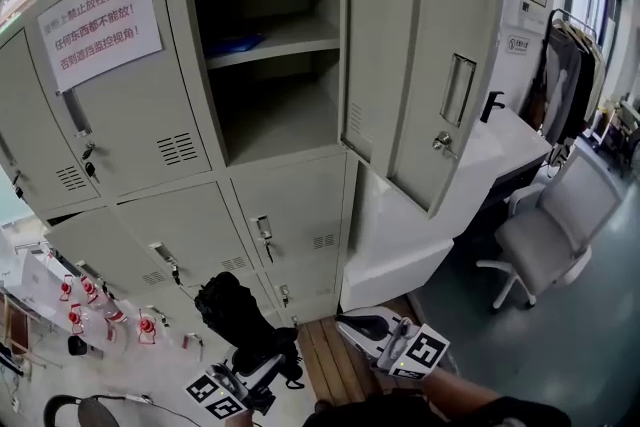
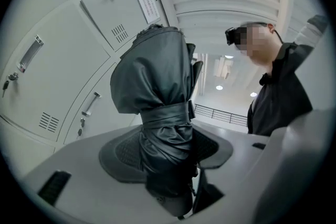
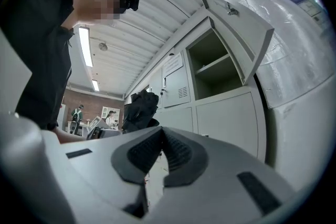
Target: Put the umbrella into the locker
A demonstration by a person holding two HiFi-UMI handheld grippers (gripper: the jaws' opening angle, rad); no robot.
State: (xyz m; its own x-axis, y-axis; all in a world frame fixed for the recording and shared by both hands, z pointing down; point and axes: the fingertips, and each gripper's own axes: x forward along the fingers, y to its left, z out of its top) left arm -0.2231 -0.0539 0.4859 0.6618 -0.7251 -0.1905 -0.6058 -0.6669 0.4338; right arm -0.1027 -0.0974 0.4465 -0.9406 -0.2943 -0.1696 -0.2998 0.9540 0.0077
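Note:
A folded black umbrella (image 1: pixel 232 310) stands upright in my left gripper (image 1: pixel 258 357), low in the head view in front of the bottom lockers. In the left gripper view the jaws are shut on the strapped lower part of the umbrella (image 2: pixel 157 97), and my left gripper (image 2: pixel 165 150) points up along the locker fronts. My right gripper (image 1: pixel 352 325) is to the right of it, shut with nothing held; its pads (image 3: pixel 176 150) meet at the tip. The open locker (image 1: pixel 275 40) is up at top centre, its door (image 1: pixel 440 65) swung to the right. The right gripper view shows the locker (image 3: pixel 215 60) and the umbrella (image 3: pixel 139 107).
A shelf splits the open locker, and a blue thing (image 1: pixel 235 43) lies on it. A paper sign (image 1: pixel 100 25) hangs on the locker to the left. A white counter (image 1: pixel 500 140), an office chair (image 1: pixel 550 235) and a clothes rack (image 1: pixel 565 65) stand at right. Red-capped bottles (image 1: pixel 100 310) sit low left.

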